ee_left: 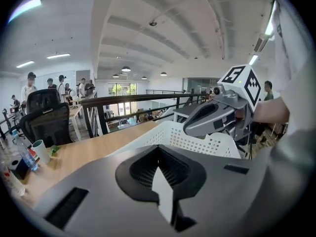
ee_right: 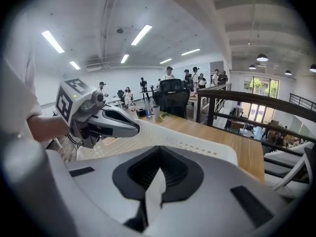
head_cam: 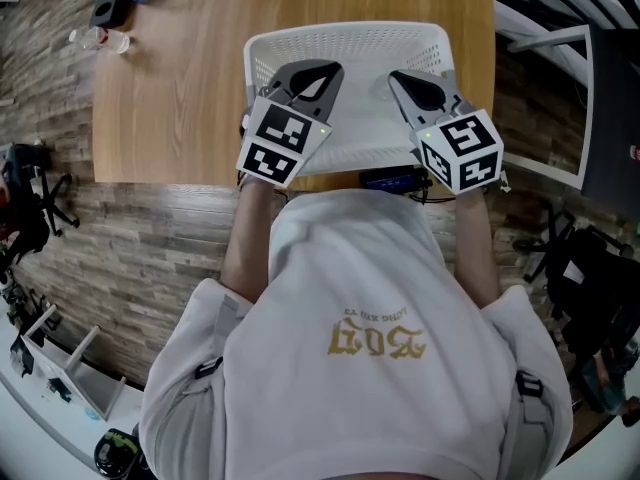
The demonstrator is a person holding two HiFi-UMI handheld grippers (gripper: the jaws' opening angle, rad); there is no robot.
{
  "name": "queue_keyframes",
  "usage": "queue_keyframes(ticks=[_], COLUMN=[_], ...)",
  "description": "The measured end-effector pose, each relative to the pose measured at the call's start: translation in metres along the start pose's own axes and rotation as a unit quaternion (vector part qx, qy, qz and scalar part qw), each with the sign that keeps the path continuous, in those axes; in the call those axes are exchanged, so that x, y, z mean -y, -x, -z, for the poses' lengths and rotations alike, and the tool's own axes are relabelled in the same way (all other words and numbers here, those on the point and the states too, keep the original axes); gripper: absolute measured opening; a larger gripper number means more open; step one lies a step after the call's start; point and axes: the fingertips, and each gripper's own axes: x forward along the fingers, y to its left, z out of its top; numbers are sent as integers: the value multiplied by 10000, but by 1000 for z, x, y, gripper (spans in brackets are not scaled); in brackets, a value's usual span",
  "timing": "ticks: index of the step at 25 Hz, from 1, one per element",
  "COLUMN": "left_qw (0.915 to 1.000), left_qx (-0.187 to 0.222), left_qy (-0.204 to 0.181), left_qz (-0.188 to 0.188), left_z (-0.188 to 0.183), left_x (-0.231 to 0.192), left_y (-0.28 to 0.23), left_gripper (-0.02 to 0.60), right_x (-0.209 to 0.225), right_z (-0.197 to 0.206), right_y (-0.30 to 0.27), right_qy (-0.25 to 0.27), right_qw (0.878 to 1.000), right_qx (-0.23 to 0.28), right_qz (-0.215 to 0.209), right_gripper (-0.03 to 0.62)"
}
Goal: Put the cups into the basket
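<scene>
- Wooden surface (head_cam: 170, 98), long and pale, runs away from the person (head_cam: 360, 348), who stands at its near edge in a white top.
- White basket (head_cam: 345, 40) with perforated walls sits on the surface at that near edge, right in front of the person.
- Left gripper (head_cam: 318, 76) is held over the near left part of the basket and points away from the person. Its jaws are together, with nothing between them.
- Right gripper (head_cam: 412, 85) is level with it over the near right part, apart from the left one. Its jaws are also pressed together on nothing.
- Cup (ee_left: 40, 151), white, stands upright at the far end of the surface, well apart from the basket and from both grippers.
- Bottle (ee_left: 28, 157) stands just beside the cup, among a few small items too blurred to tell.
- Black office chair (ee_left: 47, 122) stands behind that far end.
</scene>
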Motion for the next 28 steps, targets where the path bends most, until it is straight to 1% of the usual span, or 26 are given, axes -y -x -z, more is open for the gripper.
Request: queue_keyframes(ticks=[3,6,12,17,23,25,28], left_qw=[9998,9993,9965,9936,9852,9820,9778], left_qx=[180,365,766,1013,1519,1672,1838], left_qy=[38,30,58,29,-87,-121,-27], left_qz=[-30,-104,-342,-508,-785,-871,-1004], left_z=[-7,-15,-32,-42,-67,-74,-81], left_x=[5,8,4,-3,-7,-9,-12], left_y=[5,11,25,34,58,65,76], left_gripper=[8,8,8,8,6,8,6], right_x=[0,3,6,6,6,7,7], right_z=[-5,-9,-33,-45,-64,-68,-72], right_y=[7,14,43,52,64,69,73], right_qy=[37,-105,-415,-346,-196,-226,-254], right_qw=[9998,9992,9935,9917,9871,9855,9846], right_qx=[172,366,1045,1224,1549,1616,1636], right_qz=[82,134,185,177,360,460,563], right_gripper=[11,11,11,10,10,9,11])
